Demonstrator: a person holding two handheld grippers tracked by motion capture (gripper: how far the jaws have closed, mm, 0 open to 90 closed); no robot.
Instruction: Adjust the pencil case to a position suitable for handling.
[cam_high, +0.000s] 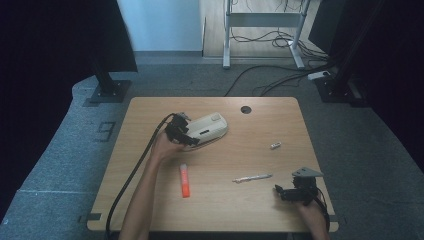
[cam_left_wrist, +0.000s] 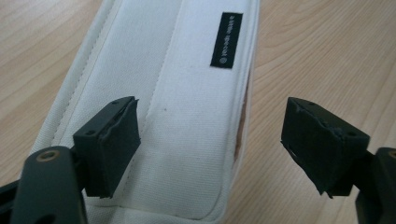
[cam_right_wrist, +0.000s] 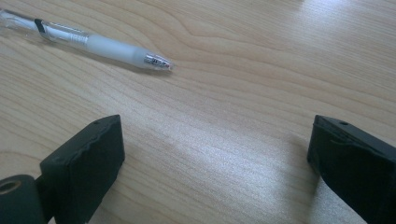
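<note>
Between your left gripper's (cam_left_wrist: 212, 149) parted jaws lies the white fabric pencil case (cam_left_wrist: 173, 107) with its small black label, one pad over the cloth, the other over the bare wooden table (cam_left_wrist: 327, 51), neither pressing yet. It looks soft and light, likely to sag, so pinch its stitched long edge. Your right gripper (cam_right_wrist: 215, 163) rests released, with the clear plastic pen (cam_right_wrist: 93, 44) just ahead of it.

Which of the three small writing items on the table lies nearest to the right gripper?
The clear pen: it lies just left of the right gripper, while the orange marker and small white item lie farther.
</note>
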